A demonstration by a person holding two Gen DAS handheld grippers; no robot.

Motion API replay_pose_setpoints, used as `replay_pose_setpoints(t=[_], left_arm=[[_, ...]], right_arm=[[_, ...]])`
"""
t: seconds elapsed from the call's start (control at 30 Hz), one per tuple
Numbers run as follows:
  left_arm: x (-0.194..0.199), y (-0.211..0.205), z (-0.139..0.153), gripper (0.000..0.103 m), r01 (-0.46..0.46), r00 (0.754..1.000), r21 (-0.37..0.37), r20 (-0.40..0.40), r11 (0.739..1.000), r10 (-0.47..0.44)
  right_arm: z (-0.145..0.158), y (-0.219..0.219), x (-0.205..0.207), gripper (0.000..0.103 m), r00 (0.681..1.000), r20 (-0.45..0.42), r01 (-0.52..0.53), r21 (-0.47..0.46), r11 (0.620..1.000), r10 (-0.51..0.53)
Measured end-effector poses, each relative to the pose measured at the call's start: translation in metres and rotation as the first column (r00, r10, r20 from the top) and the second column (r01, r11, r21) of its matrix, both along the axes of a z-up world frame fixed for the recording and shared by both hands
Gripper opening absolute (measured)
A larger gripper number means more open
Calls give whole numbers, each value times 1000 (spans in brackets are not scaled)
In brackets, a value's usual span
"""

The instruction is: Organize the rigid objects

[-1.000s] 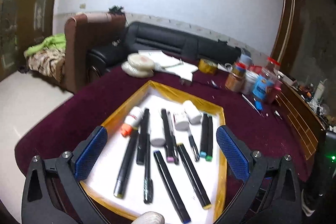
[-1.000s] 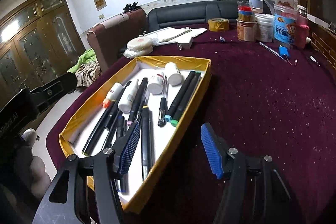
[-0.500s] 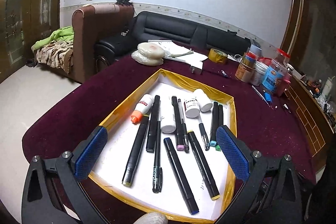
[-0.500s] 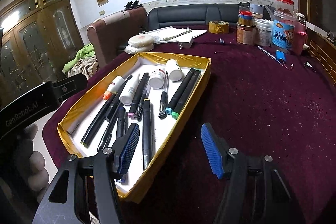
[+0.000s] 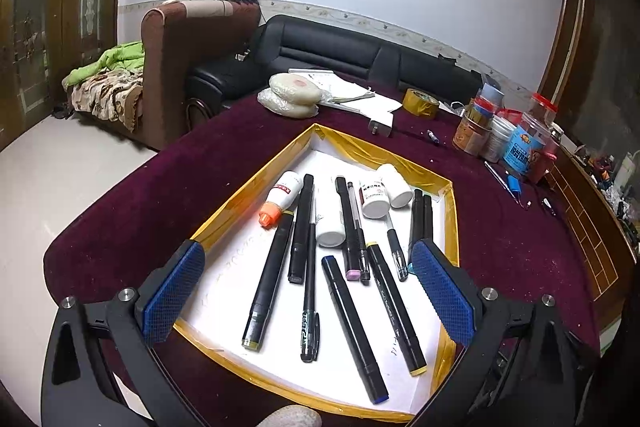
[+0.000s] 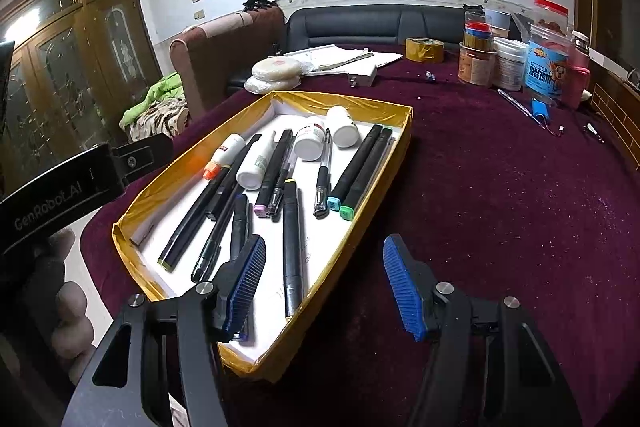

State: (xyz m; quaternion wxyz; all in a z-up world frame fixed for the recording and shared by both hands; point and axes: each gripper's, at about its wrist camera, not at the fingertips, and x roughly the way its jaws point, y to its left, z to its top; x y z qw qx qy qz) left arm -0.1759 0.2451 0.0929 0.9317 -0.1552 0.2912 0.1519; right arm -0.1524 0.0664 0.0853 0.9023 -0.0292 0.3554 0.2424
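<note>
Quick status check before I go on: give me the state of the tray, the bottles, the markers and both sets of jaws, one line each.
Tray: open-topped, flat on the table, holding pens and bottles.
Orange-tipped bottle: lying on its side, capped.
White bottles: lying down, lids on.
Markers: lying loose in the tray, capped.
Tape roll: lying flat on the table.
Left gripper: jaws open, empty.
Right gripper: jaws open, empty.

We look down over the left gripper (image 5: 306,291), whose blue pads (image 5: 173,291) stand wide apart with nothing between them, above a yellow-rimmed tray (image 5: 248,183) on the maroon tabletop (image 5: 520,251). In the tray lie black markers (image 5: 268,275) and pens side by side, with an orange-capped bottle (image 5: 282,197) and three small white bottles (image 5: 376,197) toward its far end. Beyond it we see a tape roll (image 5: 420,102), jars (image 5: 524,147) and a black sofa (image 5: 360,59).
</note>
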Motion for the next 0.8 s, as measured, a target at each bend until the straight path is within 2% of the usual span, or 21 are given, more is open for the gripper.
replay_pose_setpoints(t=[0.8], left_arm=[[11, 1, -17, 103, 3, 999, -19, -49, 1000, -4]], right_arm=[[-9, 7, 0, 57, 1000, -21, -5, -30, 1000, 5]])
